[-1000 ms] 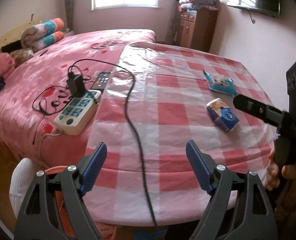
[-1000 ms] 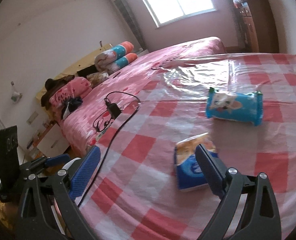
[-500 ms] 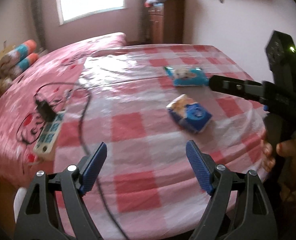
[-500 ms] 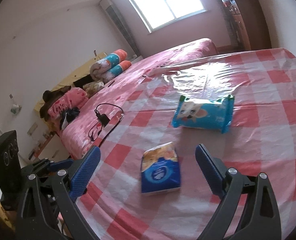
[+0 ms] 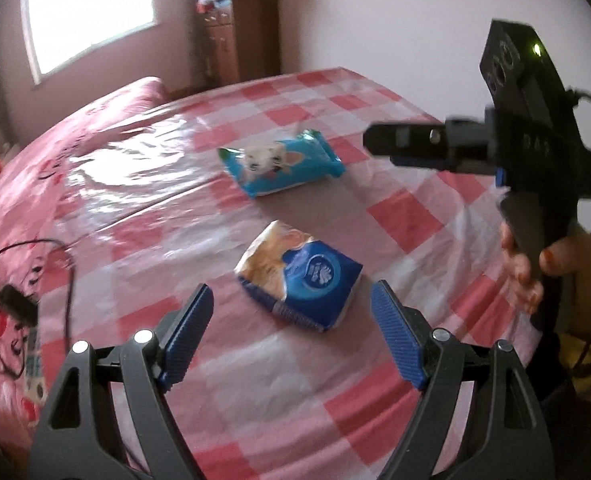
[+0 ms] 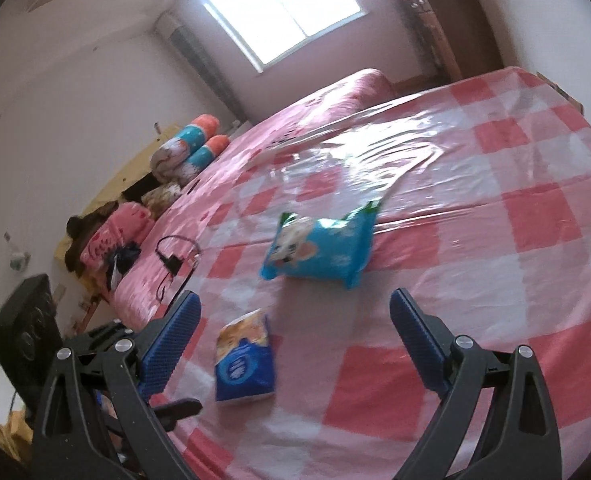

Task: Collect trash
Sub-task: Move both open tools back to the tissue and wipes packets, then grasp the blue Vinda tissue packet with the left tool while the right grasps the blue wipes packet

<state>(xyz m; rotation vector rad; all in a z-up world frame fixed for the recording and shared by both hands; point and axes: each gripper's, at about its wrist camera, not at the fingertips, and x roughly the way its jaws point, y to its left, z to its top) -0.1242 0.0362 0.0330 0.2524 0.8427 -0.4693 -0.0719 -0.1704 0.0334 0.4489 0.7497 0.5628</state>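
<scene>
Two empty packets lie on the red-checked cloth [image 5: 407, 216]. A dark blue and orange tissue packet [image 5: 301, 280] lies just ahead of my left gripper [image 5: 291, 330], between its open blue-padded jaws. It also shows in the right wrist view [image 6: 245, 362]. A light blue packet with a white cartoon animal [image 5: 279, 166] lies farther back; in the right wrist view this packet [image 6: 321, 246] lies ahead of my open, empty right gripper [image 6: 293, 334]. The right gripper's body shows in the left wrist view at the right edge.
A black charger with cable [image 5: 13, 300] and a power strip [image 5: 31, 364] lie on the pink bedspread at left. Rolled blankets [image 6: 189, 148] sit by the headboard. A wooden cabinet [image 5: 235, 36] stands at the back wall beside a window [image 6: 283, 8].
My left gripper has swung right, away from the power strip and cable, and now faces the dark blue packet. My right gripper has shifted toward the light blue packet. Both stayed open.
</scene>
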